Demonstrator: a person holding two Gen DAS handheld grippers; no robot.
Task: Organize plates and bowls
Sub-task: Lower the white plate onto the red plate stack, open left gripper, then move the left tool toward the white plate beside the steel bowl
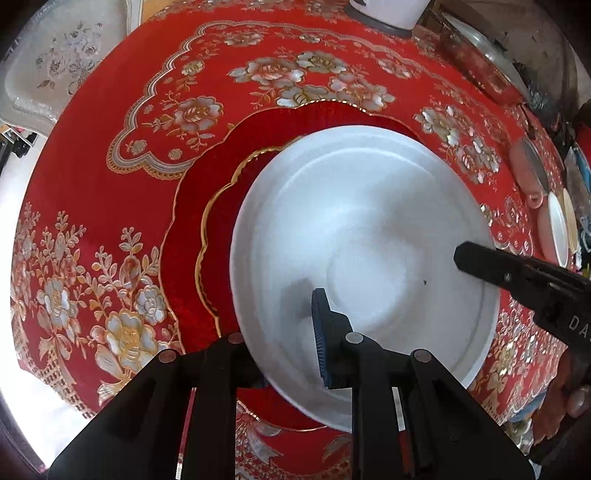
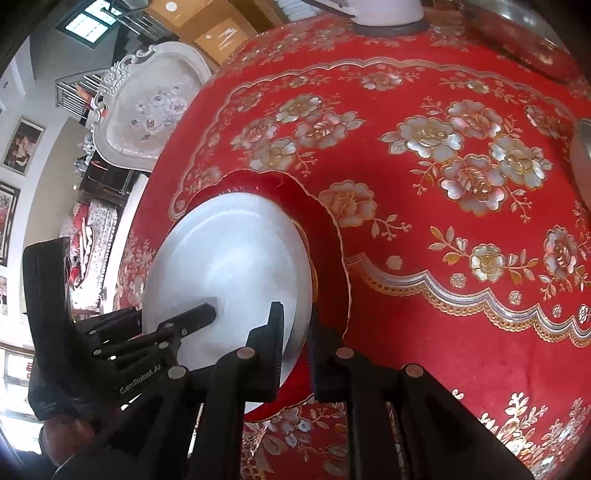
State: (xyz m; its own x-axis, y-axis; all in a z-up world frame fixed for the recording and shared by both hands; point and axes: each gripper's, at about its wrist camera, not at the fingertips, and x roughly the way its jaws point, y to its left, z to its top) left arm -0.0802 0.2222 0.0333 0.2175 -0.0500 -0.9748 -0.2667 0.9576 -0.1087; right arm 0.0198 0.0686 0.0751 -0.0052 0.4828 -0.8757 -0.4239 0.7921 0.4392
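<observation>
A white plate (image 1: pixel 369 229) (image 2: pixel 229 258) sits over a red scalloped plate with a gold rim (image 1: pixel 218 192) (image 2: pixel 325 236) on the red floral tablecloth (image 1: pixel 110 258). I cannot tell whether the two plates touch. My left gripper (image 1: pixel 280 332) is shut on the white plate's near rim, with its blue-padded finger (image 1: pixel 321 325) inside the plate and the other finger under the rim. My right gripper (image 2: pixel 299 321) is shut on the opposite rim, one finger on top and one outside. Each gripper shows in the other's view: the right gripper (image 1: pixel 480 258), the left gripper (image 2: pixel 195 317).
A white container on a grey base (image 1: pixel 388 14) stands at the table's far edge, with a glass-lidded pot (image 1: pixel 476 55) to its right. Pink and white dishes (image 1: pixel 554 229) stand stacked on edge at the right. A white ornate chair (image 2: pixel 147 110) is beyond the table's left side.
</observation>
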